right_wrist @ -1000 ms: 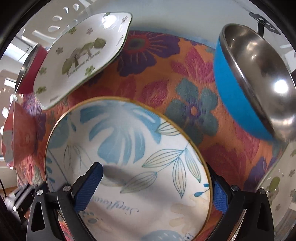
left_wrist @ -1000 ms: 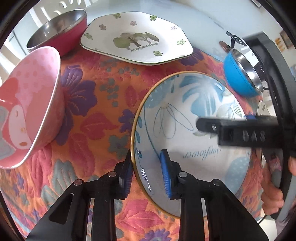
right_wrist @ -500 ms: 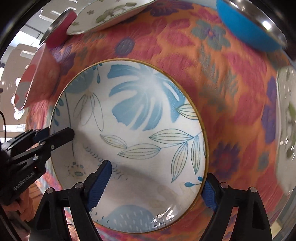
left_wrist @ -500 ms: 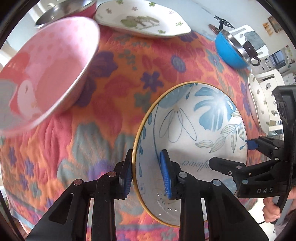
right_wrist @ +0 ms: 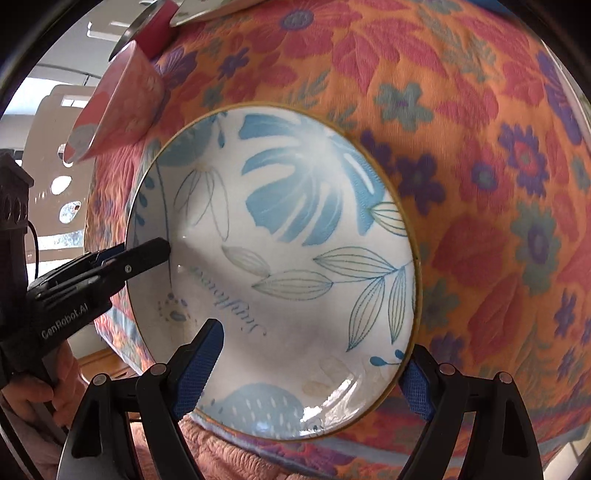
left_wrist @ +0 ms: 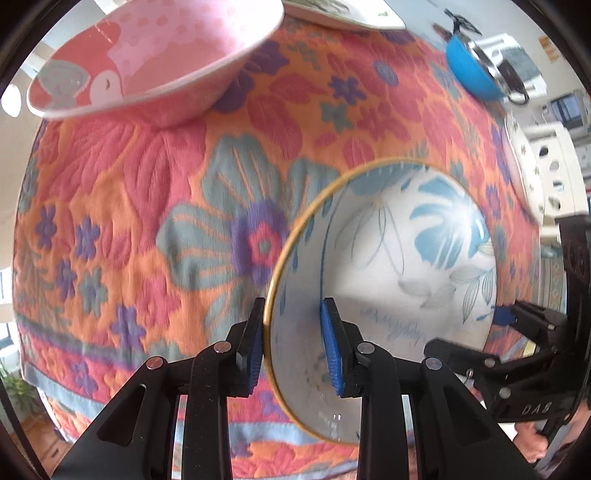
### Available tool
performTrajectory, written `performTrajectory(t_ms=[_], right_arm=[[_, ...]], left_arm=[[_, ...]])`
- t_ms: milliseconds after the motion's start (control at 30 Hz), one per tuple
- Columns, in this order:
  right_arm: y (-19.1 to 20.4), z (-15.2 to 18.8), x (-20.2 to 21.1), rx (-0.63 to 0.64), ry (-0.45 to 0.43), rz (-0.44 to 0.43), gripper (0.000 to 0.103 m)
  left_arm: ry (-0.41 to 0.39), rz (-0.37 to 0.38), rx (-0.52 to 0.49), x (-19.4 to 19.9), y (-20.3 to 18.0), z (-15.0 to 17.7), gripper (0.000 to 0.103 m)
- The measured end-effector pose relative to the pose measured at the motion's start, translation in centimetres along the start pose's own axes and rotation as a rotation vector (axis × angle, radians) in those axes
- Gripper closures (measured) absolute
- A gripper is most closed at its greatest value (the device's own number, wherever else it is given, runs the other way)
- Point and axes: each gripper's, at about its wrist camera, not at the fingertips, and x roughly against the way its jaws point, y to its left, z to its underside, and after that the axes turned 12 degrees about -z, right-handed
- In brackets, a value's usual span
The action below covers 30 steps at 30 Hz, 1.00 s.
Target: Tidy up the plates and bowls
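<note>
A white bowl with blue leaves and a gold rim (left_wrist: 406,266) (right_wrist: 295,221) hangs tilted between both grippers near the front edge of the flowered tablecloth (left_wrist: 147,221). My left gripper (left_wrist: 293,350) is shut on the bowl's rim, one blue pad inside and one outside; in the right wrist view the left gripper (right_wrist: 144,253) bites the bowl's left rim. My right gripper (right_wrist: 310,369) (left_wrist: 472,330) holds the opposite side with wide jaws, one pad on the inner wall, the other against the outer rim. Whether the bowl's foot touches the cloth is hidden.
A pink cartoon bowl (left_wrist: 159,62) (right_wrist: 114,110) stands at the back left. Behind it are a cream tree plate (left_wrist: 343,14) and a red metal bowl (right_wrist: 151,22). A blue metal bowl (left_wrist: 469,70) and a second cream plate (left_wrist: 524,177) sit at the right.
Both grippers have carried the blue-leaf bowl across the cloth toward the table's front edge. The right jaws narrowed onto it. The other dishes have slid up and away in both views.
</note>
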Motion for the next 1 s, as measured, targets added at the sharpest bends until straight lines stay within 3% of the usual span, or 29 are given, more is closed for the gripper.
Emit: performTrajectory(t_ms=[200,533,700,1000], right_arm=[[0.5,0.9,-0.2,-0.039,0.000,-0.016,0.017],[-1.3,-2.3,5.6,-0.063,-0.031,-0.018,0.017],[-0.8,-4.3,8.7,-0.028,-0.055,-0.020,0.017],[1.2,-5.9,10.9,0.033,-0.087,0.002,0.017]], left_arm=[[0.021,0.000,0.024,-0.3,-0.6,-0.2,0.077],[-0.010,-0.021,0.068,3.2,0.6,-2.1,0.077],[-0.028,0.000,0.091,4.9,0.3,-4.0,0.077],[-0.060,-0.034,0.096,6.3,-1.9,-6.6,0.077]])
